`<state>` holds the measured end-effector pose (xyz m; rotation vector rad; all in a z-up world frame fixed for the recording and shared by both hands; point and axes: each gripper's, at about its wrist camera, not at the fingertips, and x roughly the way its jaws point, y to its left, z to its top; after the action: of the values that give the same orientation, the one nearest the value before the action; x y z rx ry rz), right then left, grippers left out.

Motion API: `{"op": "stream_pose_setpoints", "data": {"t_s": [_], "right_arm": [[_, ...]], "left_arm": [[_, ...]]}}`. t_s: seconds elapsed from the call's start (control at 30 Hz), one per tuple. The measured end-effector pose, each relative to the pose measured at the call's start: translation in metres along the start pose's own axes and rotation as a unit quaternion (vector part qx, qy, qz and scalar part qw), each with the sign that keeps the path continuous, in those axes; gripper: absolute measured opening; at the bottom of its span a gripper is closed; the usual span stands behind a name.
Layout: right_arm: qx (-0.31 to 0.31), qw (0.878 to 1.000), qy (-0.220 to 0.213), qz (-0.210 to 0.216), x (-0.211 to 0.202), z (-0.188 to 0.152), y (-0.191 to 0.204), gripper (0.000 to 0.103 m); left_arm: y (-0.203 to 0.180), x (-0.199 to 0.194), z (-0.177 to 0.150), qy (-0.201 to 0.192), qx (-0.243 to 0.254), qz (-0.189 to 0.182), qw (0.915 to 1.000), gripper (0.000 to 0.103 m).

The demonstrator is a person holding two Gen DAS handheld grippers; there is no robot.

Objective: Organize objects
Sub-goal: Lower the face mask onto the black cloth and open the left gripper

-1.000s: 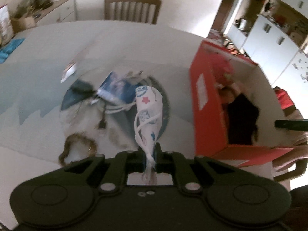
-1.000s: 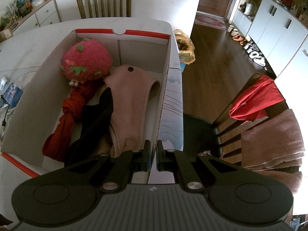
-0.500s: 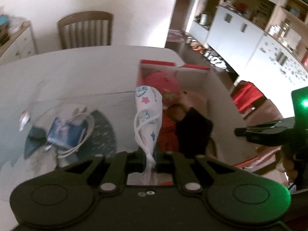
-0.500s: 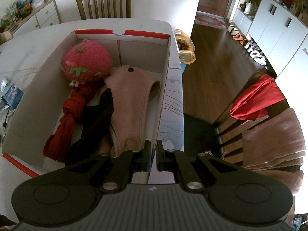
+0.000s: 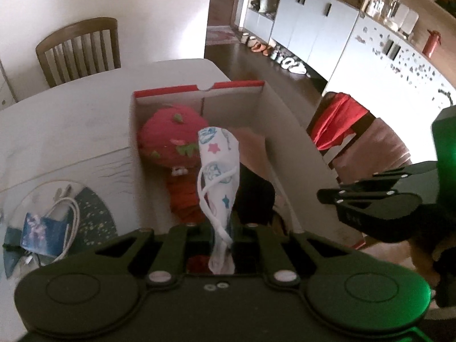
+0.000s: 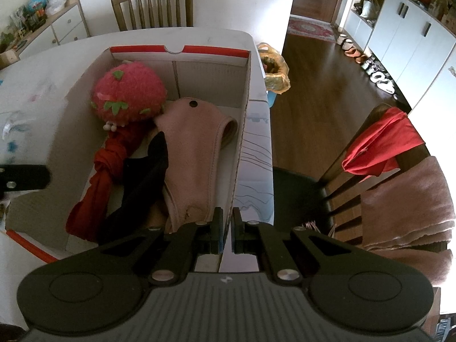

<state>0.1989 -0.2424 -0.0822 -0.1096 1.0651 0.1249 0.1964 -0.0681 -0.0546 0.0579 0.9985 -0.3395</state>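
Note:
My left gripper (image 5: 221, 229) is shut on a white face mask (image 5: 218, 168) printed with stars, held upright above the near end of the red-rimmed cardboard box (image 5: 199, 87). The box (image 6: 242, 119) holds a strawberry plush (image 6: 128, 94), a pink cloth (image 6: 193, 148), a black cloth (image 6: 142, 185) and a red cloth (image 6: 97, 188). My right gripper (image 6: 226, 232) is shut on the box's right wall at its near end. The right gripper also shows at the right of the left wrist view (image 5: 370, 199).
On the table (image 5: 71, 125) left of the box lie a blue packet (image 5: 40, 235) and a white cable (image 5: 71, 213). A chair (image 6: 154, 2) stands at the far side. Another chair with red and pink cloths (image 6: 382, 145) stands right of the table.
My left gripper has swung right with the mask, from over the clutter on the table to over the box. My right gripper has stayed clamped on the box wall.

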Motion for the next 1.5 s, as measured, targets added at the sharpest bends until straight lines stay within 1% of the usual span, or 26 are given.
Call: {"op": "stream_pose_setpoints", "data": {"t_s": [0.2,0.47,0.5,0.63,0.8,0.87,1.0,1.03,1.1,1.13,1.2,1.27,1.37,1.5], "right_arm": [[0.002,1.000,0.000,0.001,0.000,0.000,0.000,0.005],[0.003,1.000,0.000,0.001,0.000,0.000,0.000,0.005],[0.003,1.000,0.000,0.001,0.000,0.000,0.000,0.005],[0.002,1.000,0.000,0.001,0.000,0.000,-0.001,0.005],[0.002,1.000,0.000,0.001,0.000,0.000,-0.001,0.005],[0.003,1.000,0.000,0.001,0.000,0.000,-0.001,0.005],[0.003,1.000,0.000,0.002,0.000,0.000,-0.001,0.005],[0.004,1.000,0.000,0.002,0.000,0.000,0.000,0.005],[0.004,1.000,0.000,0.002,0.000,0.000,0.000,0.005],[0.004,1.000,0.001,0.002,0.000,0.000,0.000,0.005],[0.004,1.000,0.000,0.002,0.000,0.000,-0.001,0.005],[0.004,1.000,0.000,0.002,0.000,0.000,-0.001,0.005],[0.003,1.000,0.000,0.002,0.000,0.000,-0.001,0.005],[0.003,1.000,0.000,0.002,0.000,0.000,-0.001,0.005]], "left_arm": [[-0.012,0.028,0.003,0.030,0.015,0.004,0.9994,0.009],[-0.024,0.055,0.004,0.060,0.039,0.013,0.9974,0.011],[-0.025,0.058,0.004,0.065,0.041,0.014,0.9970,0.013],[-0.025,0.071,0.002,0.092,0.044,0.017,0.9946,0.013],[-0.025,0.082,0.001,0.117,0.046,0.020,0.9919,0.018],[-0.023,0.085,0.000,0.121,0.044,0.018,0.9916,0.021],[-0.021,0.088,0.000,0.125,0.038,0.022,0.9911,0.023],[-0.021,0.088,0.000,0.126,0.040,0.023,0.9910,0.024],[-0.021,0.088,0.000,0.126,0.041,0.027,0.9908,0.033],[-0.020,0.088,0.000,0.126,0.040,0.028,0.9909,0.035],[-0.020,0.087,-0.001,0.124,0.037,0.033,0.9911,0.046],[-0.021,0.087,-0.001,0.120,0.040,0.033,0.9914,0.051],[-0.022,0.084,-0.001,0.114,0.037,0.033,0.9922,0.062],[-0.022,0.078,-0.002,0.107,0.034,0.030,0.9933,0.067]]}}
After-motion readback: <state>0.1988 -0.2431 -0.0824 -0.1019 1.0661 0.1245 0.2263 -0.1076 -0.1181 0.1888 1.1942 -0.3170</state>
